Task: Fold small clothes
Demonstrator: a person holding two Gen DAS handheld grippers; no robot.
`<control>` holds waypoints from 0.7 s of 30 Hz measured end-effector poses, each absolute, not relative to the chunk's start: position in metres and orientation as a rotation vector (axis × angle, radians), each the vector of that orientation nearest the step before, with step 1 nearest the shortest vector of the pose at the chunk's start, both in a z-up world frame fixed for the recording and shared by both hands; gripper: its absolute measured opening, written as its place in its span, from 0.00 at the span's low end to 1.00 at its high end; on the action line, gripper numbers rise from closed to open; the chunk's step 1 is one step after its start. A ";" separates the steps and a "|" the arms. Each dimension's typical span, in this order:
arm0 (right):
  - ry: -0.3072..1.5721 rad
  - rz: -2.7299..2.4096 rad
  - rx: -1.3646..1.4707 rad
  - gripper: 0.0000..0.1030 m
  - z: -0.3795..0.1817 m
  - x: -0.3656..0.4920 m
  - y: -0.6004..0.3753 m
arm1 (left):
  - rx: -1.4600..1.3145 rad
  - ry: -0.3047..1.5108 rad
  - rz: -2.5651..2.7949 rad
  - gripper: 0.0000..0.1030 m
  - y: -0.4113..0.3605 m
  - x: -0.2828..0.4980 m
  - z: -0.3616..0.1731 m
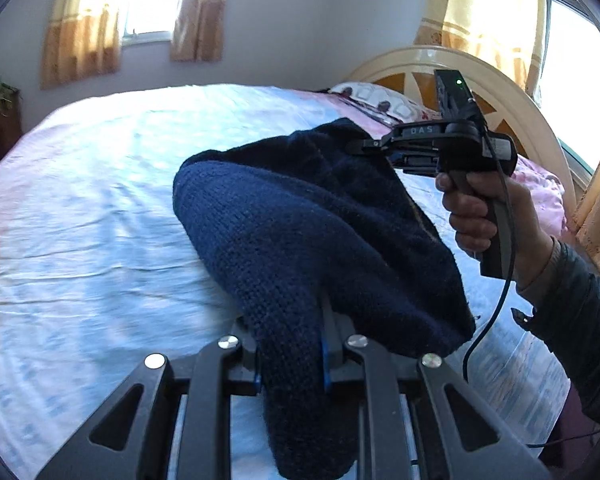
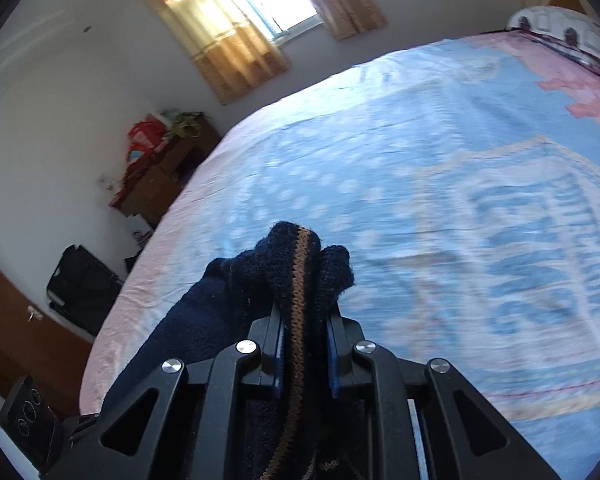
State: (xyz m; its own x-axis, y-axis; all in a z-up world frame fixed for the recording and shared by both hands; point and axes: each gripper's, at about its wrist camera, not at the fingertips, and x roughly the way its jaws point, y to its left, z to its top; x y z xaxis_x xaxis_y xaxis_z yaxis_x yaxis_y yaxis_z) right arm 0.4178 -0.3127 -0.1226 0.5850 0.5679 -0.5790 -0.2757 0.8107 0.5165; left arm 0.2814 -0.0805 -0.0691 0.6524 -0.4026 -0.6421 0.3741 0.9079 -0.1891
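Observation:
A navy knitted garment [image 1: 300,232] hangs lifted above the bed between both grippers. My left gripper [image 1: 292,344] is shut on one bunched end of it; the knit drapes over the fingers and hides the tips. The right gripper [image 1: 368,146], held in a hand, grips the far edge in the left wrist view. In the right wrist view my right gripper [image 2: 306,312] is shut on the navy garment's edge [image 2: 300,264], which has a brown stripe.
A bed with a light blue and pink sheet [image 1: 100,200] lies below. A pillow [image 1: 376,98] and a cream headboard [image 1: 512,92] are at the far right. A wooden cabinet with red things [image 2: 156,160] stands by the wall. A black cable [image 1: 496,300] hangs from the right gripper.

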 end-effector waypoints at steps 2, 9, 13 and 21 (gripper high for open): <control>0.808 0.547 0.384 0.15 -0.119 0.416 -0.284 | -0.045 0.727 -0.403 0.20 -0.070 0.278 -0.066; 0.835 0.653 0.353 0.15 -0.117 0.416 -0.196 | -0.070 0.716 -0.297 0.20 -0.036 0.260 -0.067; 0.848 0.705 0.326 0.15 -0.117 0.412 -0.151 | -0.083 0.710 -0.241 0.20 -0.014 0.251 -0.070; 0.880 0.811 0.269 0.15 -0.123 0.403 -0.060 | -0.109 0.698 -0.128 0.20 0.051 0.216 -0.079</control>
